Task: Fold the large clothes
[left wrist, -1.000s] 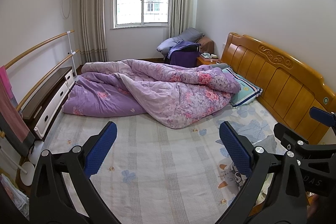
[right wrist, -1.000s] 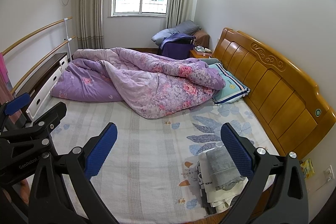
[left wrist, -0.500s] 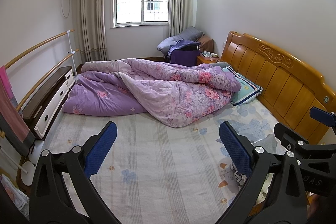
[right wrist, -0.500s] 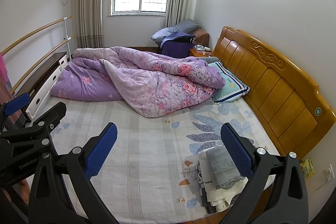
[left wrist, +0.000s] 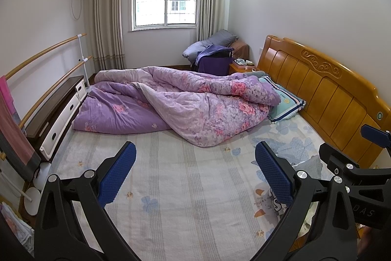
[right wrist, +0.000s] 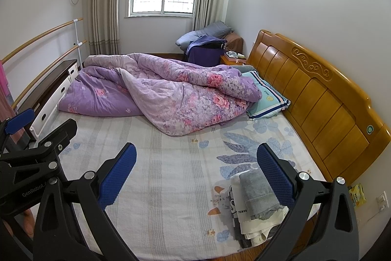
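Bedroom seen from two grippers held side by side above the near edge of a bed (right wrist: 156, 182). The left gripper (left wrist: 195, 173) and the right gripper (right wrist: 196, 174) both have their blue-padded fingers spread wide, gripping nothing and touching nothing. A stack of folded clothes (right wrist: 256, 202), grey on top of white and darker pieces, lies at the bed's near right corner, close to the wooden headboard (right wrist: 317, 94); from the left wrist view it is mostly hidden behind the right gripper, so its exact outline there is hard to tell. A broad stretch of bare striped sheet lies open between the grippers and a rumpled purple floral quilt (right wrist: 171, 94) heaped across the far half. A pillow (right wrist: 266, 97) sits beside the quilt, against the headboard. A low cabinet (left wrist: 56, 111) runs along the bed's left edge.
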A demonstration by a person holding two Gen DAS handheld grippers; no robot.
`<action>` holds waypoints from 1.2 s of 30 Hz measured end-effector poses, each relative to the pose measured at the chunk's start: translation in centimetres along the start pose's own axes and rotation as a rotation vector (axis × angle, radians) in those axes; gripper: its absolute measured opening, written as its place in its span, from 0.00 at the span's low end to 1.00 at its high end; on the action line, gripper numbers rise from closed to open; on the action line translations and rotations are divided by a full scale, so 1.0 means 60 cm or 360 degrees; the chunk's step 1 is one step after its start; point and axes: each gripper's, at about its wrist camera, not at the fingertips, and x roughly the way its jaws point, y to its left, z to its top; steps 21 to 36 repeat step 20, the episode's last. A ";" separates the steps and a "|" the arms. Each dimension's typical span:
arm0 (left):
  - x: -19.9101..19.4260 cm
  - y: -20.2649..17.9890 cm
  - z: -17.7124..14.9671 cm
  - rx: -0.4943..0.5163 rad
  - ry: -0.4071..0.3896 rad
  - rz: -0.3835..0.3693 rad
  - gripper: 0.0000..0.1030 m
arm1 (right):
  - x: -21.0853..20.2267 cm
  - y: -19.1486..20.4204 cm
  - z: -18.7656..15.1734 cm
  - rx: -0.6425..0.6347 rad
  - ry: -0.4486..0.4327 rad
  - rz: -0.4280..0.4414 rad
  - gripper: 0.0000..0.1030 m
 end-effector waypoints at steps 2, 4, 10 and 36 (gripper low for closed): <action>0.000 0.000 0.000 -0.0002 0.0000 0.0000 0.95 | 0.000 -0.001 0.000 0.0000 0.0000 0.0001 0.92; -0.001 -0.001 -0.003 0.0000 0.0000 0.0001 0.95 | 0.000 -0.001 0.000 -0.0001 0.0001 0.0000 0.92; 0.000 0.000 -0.002 0.0000 0.0001 -0.0002 0.95 | 0.001 -0.001 0.002 -0.0004 0.0000 0.0000 0.92; 0.006 0.003 -0.015 0.0002 0.0019 -0.0016 0.95 | 0.007 -0.007 -0.003 -0.0005 0.0013 -0.0001 0.92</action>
